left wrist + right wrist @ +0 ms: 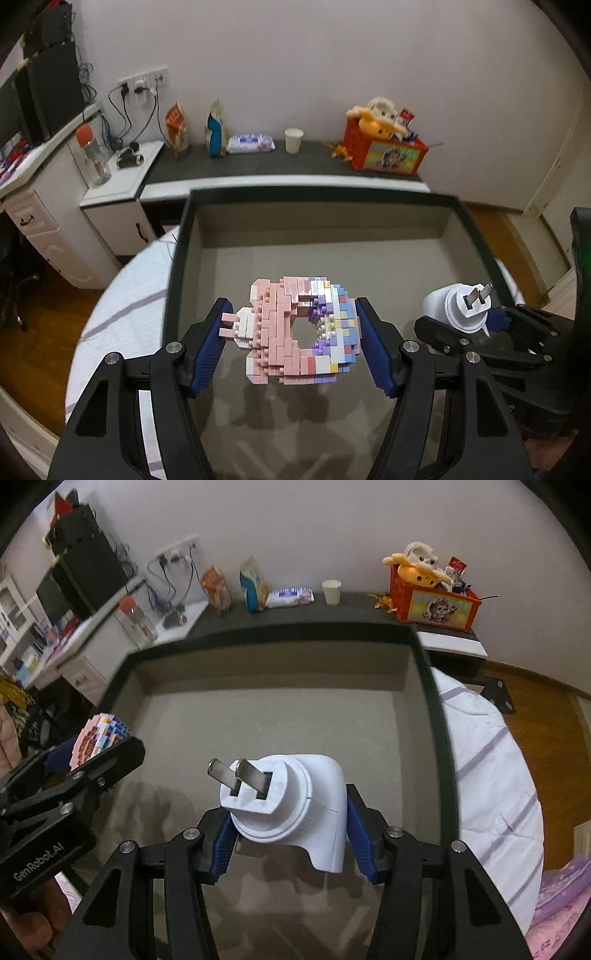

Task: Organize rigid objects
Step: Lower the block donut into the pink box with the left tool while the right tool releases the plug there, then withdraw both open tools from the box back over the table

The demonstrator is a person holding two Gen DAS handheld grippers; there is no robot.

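Left wrist cam: left gripper (pixel 291 332) clamps the pink-n-purple brick ring (pixel 301 328) between its blue pads, hanging over the dark-rimmed tray (pixel 476 236). Right gripper (pixel 476 323) sits just to its right w/ the white plug (pixel 461 308).

Right wrist cam: right gripper (pixel 288 834) squeezes the white plug (pixel 291 805), prongs pointing up-left, tray floor below; left gripper (pixel 79 764) off to its left.

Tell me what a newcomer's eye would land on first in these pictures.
First, the pink and purple brick ring, clamped in the left gripper above the grey floor of a dark-rimmed tray. Next, the white plug adapter with two metal prongs, held in the right gripper over the same tray. Farther back, an orange toy box stands on the dark shelf by the wall.
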